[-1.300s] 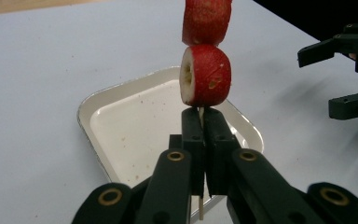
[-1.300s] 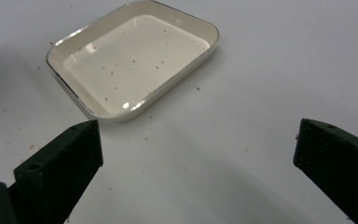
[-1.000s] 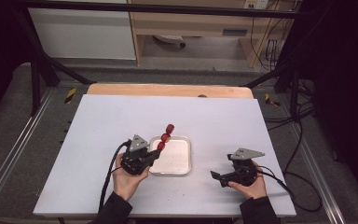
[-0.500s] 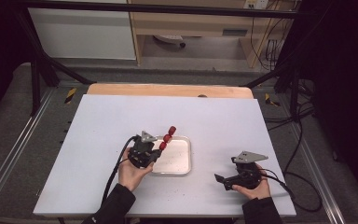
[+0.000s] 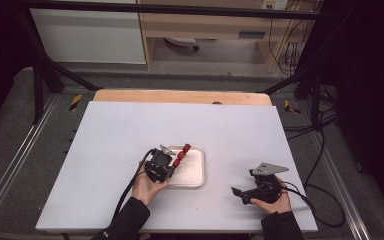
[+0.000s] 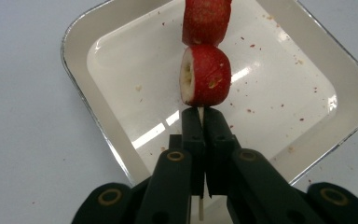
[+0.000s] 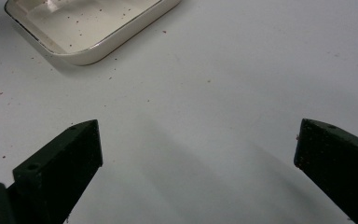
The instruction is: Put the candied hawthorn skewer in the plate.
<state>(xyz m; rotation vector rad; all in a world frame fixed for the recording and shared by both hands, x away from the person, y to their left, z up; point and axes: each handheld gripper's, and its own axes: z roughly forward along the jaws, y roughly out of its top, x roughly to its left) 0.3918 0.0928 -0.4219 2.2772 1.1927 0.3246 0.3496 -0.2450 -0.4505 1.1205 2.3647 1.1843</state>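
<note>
The left gripper point(image 6: 200, 119) clamps one skewer point(image 6: 195, 210) carrying three red pieces point(image 5: 180, 155) over one white tray point(image 5: 195, 181). The right gripper point(image 7: 198, 149) rests released on the table point(image 5: 105, 130)

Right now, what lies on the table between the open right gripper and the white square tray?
Nothing but bare white table with a few red crumbs, as the right gripper view shows; the right gripper stands apart from the white square tray.
</note>
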